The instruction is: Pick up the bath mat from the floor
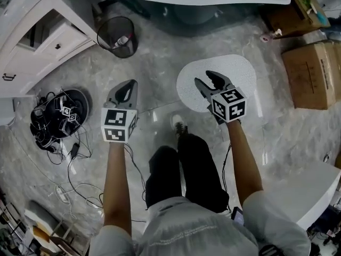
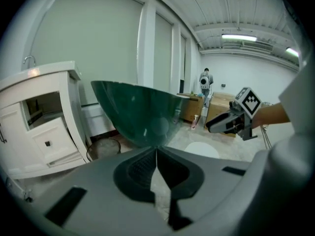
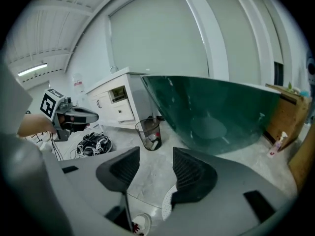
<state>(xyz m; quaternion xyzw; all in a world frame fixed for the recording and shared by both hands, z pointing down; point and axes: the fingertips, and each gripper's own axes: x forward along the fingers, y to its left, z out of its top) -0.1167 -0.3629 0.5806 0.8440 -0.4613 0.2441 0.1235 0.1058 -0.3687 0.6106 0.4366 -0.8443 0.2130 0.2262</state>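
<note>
The white oval bath mat (image 1: pixel 237 71) lies flat on the grey marble floor in front of the tub. In the head view my right gripper (image 1: pixel 204 78) hovers over its left part, jaws apart and empty. In the right gripper view the right gripper (image 3: pixel 155 154) shows floor between its fingers, with the bath mat's edge (image 3: pixel 167 203) below the right finger. My left gripper (image 1: pixel 127 86) is held over bare floor left of the mat, jaws together. In the left gripper view the left gripper (image 2: pixel 156 154) has its pads meeting, and the bath mat (image 2: pixel 202 149) lies beyond.
A dark green bathtub (image 3: pixel 216 117) stands at the far side. A wire waste basket (image 1: pixel 117 36) and a white cabinet (image 1: pixel 37 41) are at the left, a heap of cables (image 1: pixel 53 119) below them. Cardboard boxes (image 1: pixel 311 73) sit at the right. The person's shoe (image 1: pixel 179 124) is near the mat.
</note>
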